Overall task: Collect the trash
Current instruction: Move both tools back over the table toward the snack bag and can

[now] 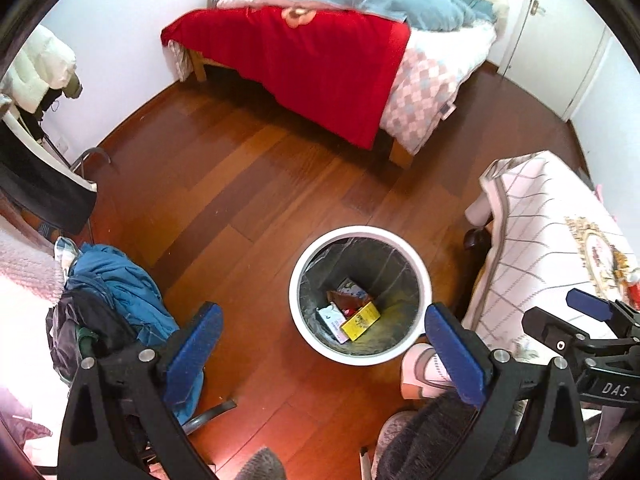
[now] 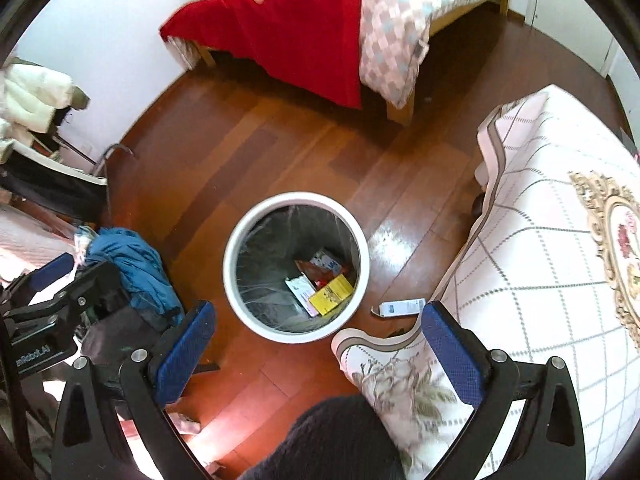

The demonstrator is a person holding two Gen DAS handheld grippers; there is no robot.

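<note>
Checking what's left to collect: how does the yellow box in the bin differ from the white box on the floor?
The yellow box lies inside the white bin, among other packets; the white box lies outside it on the wood floor, beside the bin and the quilted cover. The yellow box is bright yellow with dark print; the white box is pale with a blue patch. The white box looks slimmer. Both are small cartons lying flat.

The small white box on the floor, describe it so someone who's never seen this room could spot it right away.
Find the round white trash bin standing on the wooden floor. Just to its right, at the hem of the checked pink cover, lies a small white box, flat on the boards. Unlike the yellow box and other cartons, it lies outside the bin.
</note>
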